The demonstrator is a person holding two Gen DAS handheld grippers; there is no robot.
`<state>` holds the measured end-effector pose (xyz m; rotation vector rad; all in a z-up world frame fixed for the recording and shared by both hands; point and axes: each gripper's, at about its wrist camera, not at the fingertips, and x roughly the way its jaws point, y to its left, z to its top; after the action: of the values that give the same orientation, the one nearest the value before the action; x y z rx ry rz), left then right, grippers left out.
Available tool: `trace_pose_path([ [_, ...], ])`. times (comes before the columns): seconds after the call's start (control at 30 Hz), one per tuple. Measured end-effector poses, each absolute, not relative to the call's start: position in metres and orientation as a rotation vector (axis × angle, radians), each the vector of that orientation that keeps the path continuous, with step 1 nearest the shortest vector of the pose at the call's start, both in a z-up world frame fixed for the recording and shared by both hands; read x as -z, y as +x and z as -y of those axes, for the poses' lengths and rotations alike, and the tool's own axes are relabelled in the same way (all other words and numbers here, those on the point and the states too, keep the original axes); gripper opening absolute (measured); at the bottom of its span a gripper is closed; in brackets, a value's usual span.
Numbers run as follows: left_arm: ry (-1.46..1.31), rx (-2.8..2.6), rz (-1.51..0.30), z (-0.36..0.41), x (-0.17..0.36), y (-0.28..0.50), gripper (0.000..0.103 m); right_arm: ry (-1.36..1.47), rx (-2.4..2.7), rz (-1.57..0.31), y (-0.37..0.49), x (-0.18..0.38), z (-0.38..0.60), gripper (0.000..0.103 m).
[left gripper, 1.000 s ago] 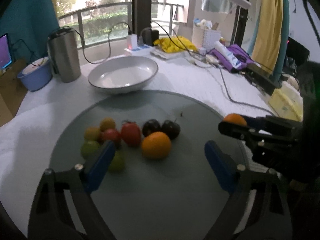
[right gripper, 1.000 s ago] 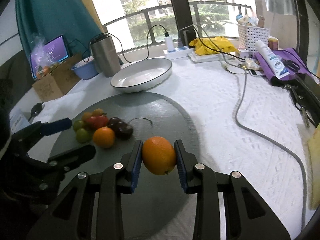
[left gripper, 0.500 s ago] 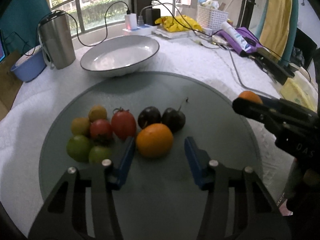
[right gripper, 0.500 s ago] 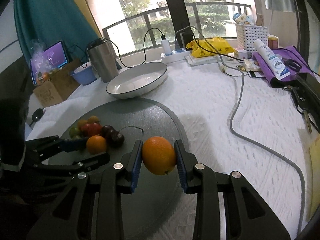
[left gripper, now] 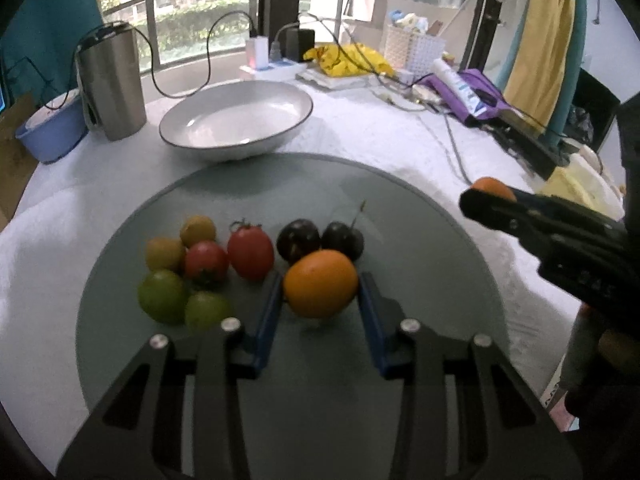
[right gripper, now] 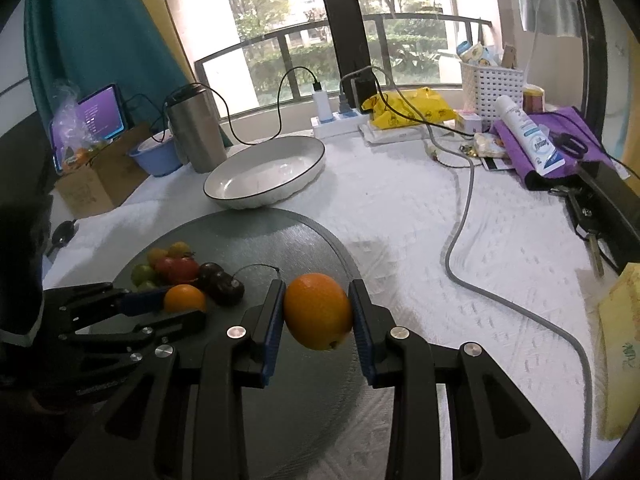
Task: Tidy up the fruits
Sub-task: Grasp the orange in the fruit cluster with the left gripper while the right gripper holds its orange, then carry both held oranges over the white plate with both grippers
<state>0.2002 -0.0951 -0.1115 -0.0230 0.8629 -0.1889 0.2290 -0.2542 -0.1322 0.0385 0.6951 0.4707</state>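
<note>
My left gripper is shut on an orange that rests on the round grey mat. Behind it lie two dark plums, red tomatoes, and small yellow and green fruits. My right gripper is shut on a second orange and holds it above the mat's right edge; it also shows in the left wrist view. An empty white bowl stands behind the mat.
A steel kettle and a blue tub stand at the back left. A grey cable runs across the white cloth on the right. A power strip, a yellow bag, a basket and purple items line the back.
My left gripper has moved forward to the orange on the mat and closed its fingers onto it. My right gripper has kept its orange and lifted a little.
</note>
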Motion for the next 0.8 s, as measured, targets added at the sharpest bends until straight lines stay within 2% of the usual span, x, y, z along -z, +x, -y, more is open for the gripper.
trace_pose_path([
  [0.47,-0.071,0.168,-0.746,0.057,0.077,0.193,0.040,0.004,-0.446,-0.637,0.228,0.105,0.233,0.034],
  [0.8,-0.130,0.182,-0.697,0.025,0.064,0.220,0.040,-0.042,-0.441,-0.614,0.246,0.090,0.212,0.034],
])
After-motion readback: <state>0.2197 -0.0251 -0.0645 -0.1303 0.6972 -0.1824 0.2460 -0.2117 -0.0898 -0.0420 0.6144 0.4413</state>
